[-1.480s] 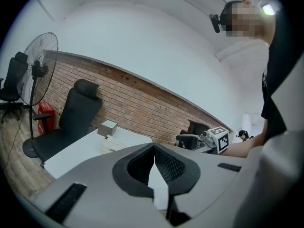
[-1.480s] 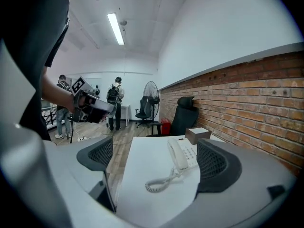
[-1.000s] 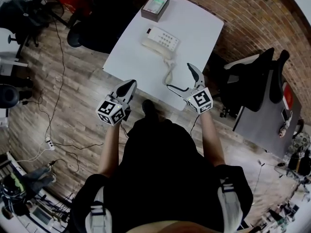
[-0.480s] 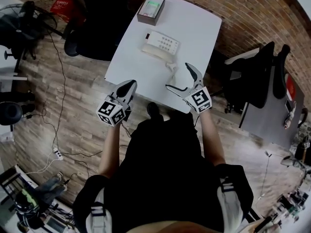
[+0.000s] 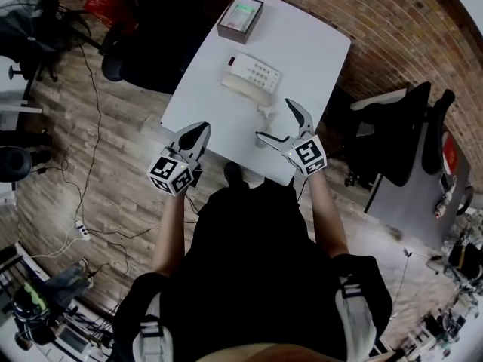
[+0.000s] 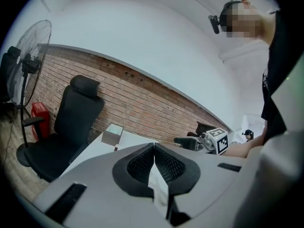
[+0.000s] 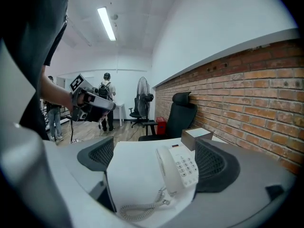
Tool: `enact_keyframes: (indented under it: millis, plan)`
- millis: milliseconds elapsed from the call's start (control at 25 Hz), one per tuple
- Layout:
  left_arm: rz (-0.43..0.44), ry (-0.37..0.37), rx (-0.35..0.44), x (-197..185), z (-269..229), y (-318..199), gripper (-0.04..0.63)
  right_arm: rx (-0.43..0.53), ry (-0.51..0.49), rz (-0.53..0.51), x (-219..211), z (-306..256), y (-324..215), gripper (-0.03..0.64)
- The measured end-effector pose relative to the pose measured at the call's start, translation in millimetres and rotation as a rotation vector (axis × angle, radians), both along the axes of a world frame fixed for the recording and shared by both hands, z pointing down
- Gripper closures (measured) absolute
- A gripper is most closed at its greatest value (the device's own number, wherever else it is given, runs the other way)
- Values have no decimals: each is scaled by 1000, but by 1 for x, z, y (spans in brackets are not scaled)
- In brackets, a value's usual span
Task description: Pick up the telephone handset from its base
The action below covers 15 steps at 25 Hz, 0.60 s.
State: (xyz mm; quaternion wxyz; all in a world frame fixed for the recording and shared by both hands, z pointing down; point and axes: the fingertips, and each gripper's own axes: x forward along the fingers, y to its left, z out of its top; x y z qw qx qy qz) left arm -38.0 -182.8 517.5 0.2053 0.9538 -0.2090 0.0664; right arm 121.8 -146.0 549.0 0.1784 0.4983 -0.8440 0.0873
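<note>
Left gripper (image 5: 201,130) is clamped together, empty, at the table's (image 5: 309,40) near edge. Right gripper (image 5: 274,119) gapes wide, empty, over the cord (image 5: 264,115). Handset (image 7: 167,170) lies on its base (image 5: 256,72) at its 11 o'clock, box (image 5: 241,15) beyond.

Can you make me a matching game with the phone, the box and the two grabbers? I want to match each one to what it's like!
Things:
1. telephone
2. box
3. left gripper
4. right gripper

Descriptions:
A. jaws wide apart, nothing between them
B. sits at the far corner of the table
C. jaws closed together
D. white, with number buttons

Pairs: 1-D, 2-B, 3-C, 4-A
</note>
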Motion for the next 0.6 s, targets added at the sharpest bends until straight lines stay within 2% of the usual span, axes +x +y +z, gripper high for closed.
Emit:
enact_keyframes:
  millis: [200,600]
  plan:
    - [-56,-14,-37,1,8,0,577,-11,-28,-46,8,3,-19,91]
    - [-112,-16,-53,15,11,-7,577,-42,-22,-99,18,12,-41,100]
